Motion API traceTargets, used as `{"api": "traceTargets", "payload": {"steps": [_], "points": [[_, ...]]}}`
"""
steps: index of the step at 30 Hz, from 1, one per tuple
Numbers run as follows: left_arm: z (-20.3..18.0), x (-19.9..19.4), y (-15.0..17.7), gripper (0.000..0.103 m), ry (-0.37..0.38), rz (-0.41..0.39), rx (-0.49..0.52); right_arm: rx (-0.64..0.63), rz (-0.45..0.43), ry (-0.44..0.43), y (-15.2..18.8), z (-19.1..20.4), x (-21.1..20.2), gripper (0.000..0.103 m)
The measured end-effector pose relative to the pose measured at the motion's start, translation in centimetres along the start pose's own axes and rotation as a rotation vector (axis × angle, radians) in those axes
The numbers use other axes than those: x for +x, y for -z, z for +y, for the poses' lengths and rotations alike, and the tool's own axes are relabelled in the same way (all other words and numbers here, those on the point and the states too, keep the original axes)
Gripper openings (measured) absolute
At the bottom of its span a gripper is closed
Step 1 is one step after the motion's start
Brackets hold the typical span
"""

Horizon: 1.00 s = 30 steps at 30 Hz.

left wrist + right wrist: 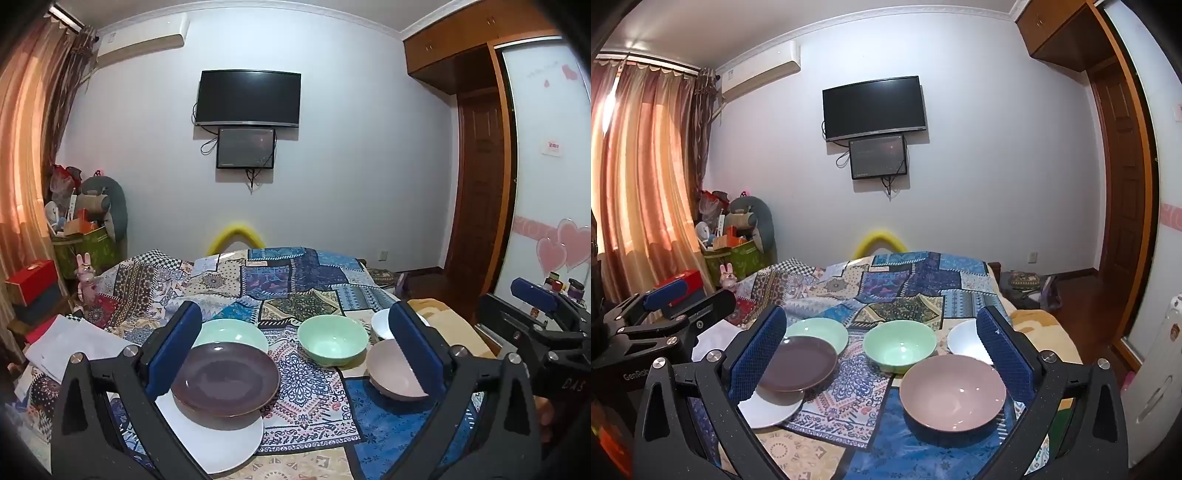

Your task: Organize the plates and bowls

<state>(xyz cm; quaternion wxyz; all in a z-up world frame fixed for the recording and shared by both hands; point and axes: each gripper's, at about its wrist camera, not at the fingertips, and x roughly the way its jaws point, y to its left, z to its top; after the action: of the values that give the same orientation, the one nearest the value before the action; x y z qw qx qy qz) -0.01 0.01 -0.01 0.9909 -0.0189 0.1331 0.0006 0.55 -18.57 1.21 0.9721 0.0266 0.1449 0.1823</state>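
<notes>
Your left tongs (295,354) and right tongs (882,354) gape wide, empty; the brown plate (225,378) apparently rests on the white plate (221,443), stacking begun; bowls (900,345) sit apart.

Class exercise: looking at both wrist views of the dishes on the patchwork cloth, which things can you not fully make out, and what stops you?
- White bowl: both views, the gripper's right finger covers much of it.
- White plate: both views, mostly under the brown plate.
- Pink bowl: left wrist view, right finger hides its right side.
</notes>
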Motion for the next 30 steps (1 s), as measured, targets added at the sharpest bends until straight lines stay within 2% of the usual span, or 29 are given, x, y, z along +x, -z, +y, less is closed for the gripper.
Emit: {"api": "traceTargets", "payload": {"steps": [12,30], "points": [[0.9,0.2,-0.8,0.102,0.011,0.017,-0.011,-0.003,-0.003,-0.001,0.0,0.1,-0.2,0.103],[0.6,0.1,0.0,0.102,0.008,0.019,-0.027,-0.002,-0.003,-0.001,0.1,0.0,-0.1,0.103]]}}
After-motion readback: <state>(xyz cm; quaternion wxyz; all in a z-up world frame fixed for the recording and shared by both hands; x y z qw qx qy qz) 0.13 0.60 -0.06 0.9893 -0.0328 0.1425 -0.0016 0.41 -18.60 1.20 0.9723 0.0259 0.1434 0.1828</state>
